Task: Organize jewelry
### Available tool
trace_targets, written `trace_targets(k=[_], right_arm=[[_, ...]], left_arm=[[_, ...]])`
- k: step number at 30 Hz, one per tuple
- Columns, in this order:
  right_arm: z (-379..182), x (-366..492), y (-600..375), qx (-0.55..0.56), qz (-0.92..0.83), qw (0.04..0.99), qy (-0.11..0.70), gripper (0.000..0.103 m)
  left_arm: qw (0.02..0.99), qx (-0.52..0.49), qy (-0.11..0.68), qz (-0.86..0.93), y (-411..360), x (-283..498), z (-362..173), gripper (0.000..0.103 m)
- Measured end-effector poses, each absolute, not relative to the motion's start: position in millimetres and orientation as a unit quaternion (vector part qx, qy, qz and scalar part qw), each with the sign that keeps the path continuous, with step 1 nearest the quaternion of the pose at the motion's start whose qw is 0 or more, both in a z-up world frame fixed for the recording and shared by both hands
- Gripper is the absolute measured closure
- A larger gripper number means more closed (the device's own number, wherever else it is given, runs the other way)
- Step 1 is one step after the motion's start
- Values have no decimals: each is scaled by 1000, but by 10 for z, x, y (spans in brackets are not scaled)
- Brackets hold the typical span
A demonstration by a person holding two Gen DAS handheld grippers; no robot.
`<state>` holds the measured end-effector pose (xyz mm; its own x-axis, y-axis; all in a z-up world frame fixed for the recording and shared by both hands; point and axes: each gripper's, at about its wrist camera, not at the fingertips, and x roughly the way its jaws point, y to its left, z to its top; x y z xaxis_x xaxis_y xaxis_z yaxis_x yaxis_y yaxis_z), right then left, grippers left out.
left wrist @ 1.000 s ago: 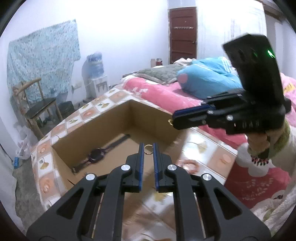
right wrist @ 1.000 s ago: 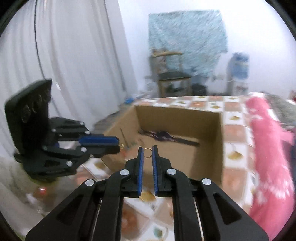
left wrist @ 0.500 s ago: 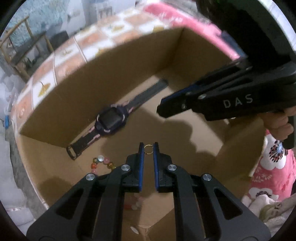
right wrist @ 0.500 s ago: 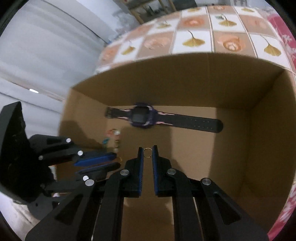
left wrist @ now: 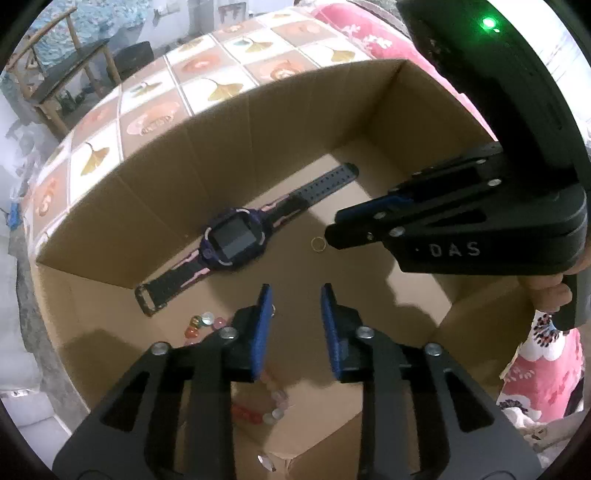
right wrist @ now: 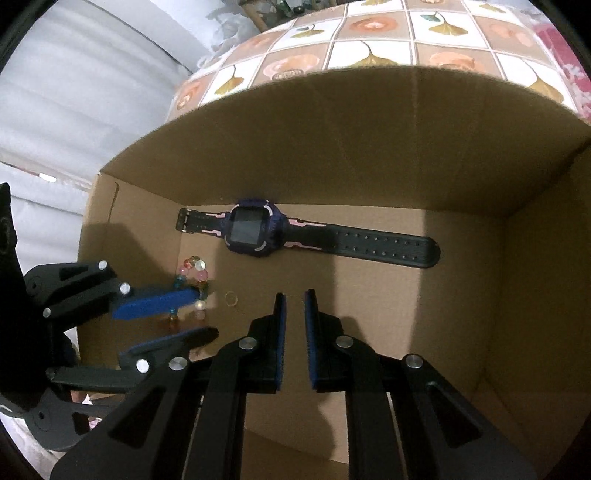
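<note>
In the cardboard box (right wrist: 369,147) lie a watch (right wrist: 255,230), beaded bracelet (right wrist: 194,271) and ring (right wrist: 231,298)

A surface covered with a tiled cloth (left wrist: 155,88) of ginkgo-leaf and flower squares fills the background, adjoined by pink floral bedding (left wrist: 373,40). A wooden chair (left wrist: 66,74) stands before a blue patterned hanging (left wrist: 99,22); pale curtains (right wrist: 74,92) close the opposite side.

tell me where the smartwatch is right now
The smartwatch lies flat on the cardboard box floor along the far wall, with the bead bracelet just nearer the camera by its buckle end.
</note>
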<state>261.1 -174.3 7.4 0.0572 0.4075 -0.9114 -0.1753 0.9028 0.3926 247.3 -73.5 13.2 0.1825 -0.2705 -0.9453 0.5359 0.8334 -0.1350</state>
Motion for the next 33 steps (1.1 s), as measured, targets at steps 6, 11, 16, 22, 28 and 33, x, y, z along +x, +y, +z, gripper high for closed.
trace_targets(k=[6, 11, 16, 22, 28, 33], right_arm=[[320, 2553, -1868, 87, 200, 748, 627, 78], [959, 2149, -2050, 73, 219, 802, 551, 78], [1540, 1311, -2270, 73, 285, 836, 463, 68], [1432, 387, -2425, 85, 300, 845, 435, 67], [784, -11, -2473, 132, 267, 831, 471, 67], [444, -81, -2427, 146, 245, 821, 495, 67]], left_arm=[[784, 122, 553, -253, -701, 2453, 257, 73], [830, 134, 475, -258, -617, 2095, 691, 58], [864, 121, 398, -283, -442, 1375, 1098, 42], [886, 75, 354, -291, -186, 593, 1057, 36], [893, 39, 355, -273, -120, 171, 642, 36], [892, 64, 362, -263, -283, -39, 270, 36]])
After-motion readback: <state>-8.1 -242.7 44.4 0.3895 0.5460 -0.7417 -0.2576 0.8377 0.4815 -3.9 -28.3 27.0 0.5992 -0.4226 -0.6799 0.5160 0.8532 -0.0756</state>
